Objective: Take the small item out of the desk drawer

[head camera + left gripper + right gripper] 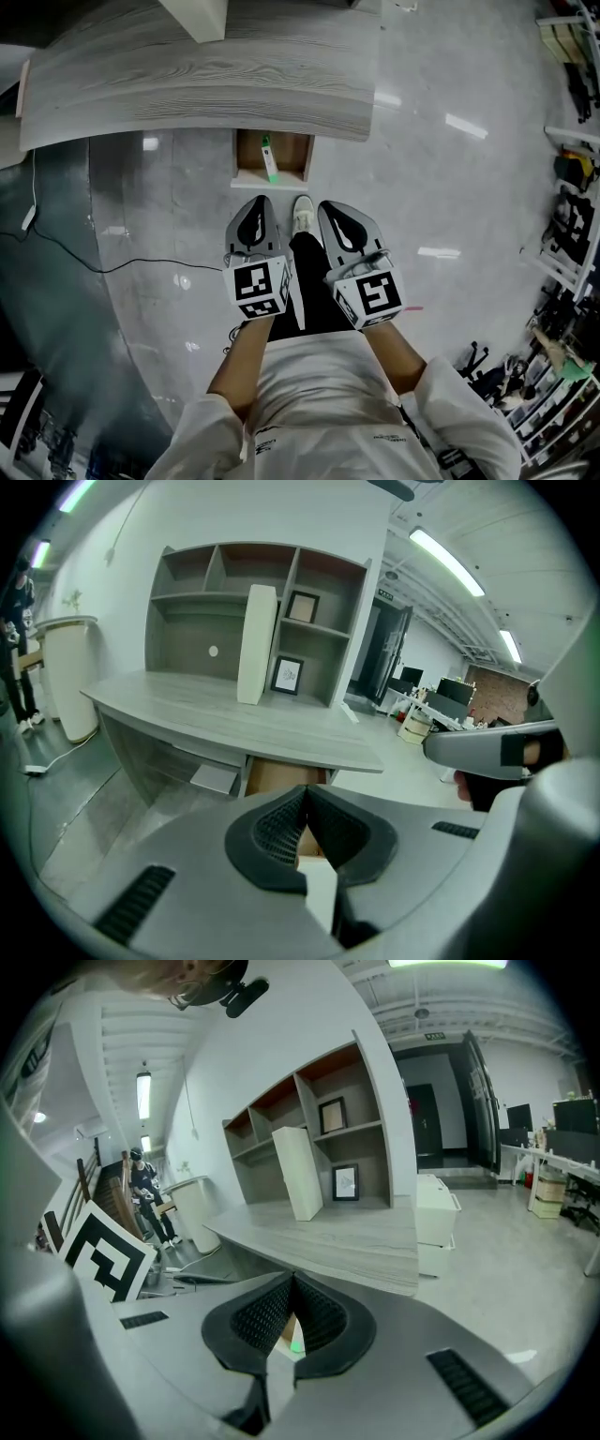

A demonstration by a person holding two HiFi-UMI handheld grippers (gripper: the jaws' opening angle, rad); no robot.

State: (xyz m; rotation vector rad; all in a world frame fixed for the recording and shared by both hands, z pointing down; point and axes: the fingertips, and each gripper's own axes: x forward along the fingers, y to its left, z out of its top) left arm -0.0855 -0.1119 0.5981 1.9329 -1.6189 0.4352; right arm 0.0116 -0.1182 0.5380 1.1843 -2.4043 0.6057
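The desk drawer (246,156) stands pulled out under the grey wooden desk (187,84). Inside it lies a small white and green item (268,157). Both grippers hover side by side in front of the drawer, short of it and pointing at it. My left gripper (260,202) is shut with nothing between its pads, and its own view shows the brown drawer (281,775) just beyond the tips (306,791). My right gripper (330,206) is shut and empty too. A green speck of the item (296,1344) shows through the gap below the right gripper's tips (292,1279).
A white upright panel (256,644) and a shelf unit with picture frames (291,672) stand on the desk. A black cable (94,267) runs over the shiny floor at left. Racks of clutter (572,216) line the right. A white pedestal cabinet (436,1222) sits beside the desk.
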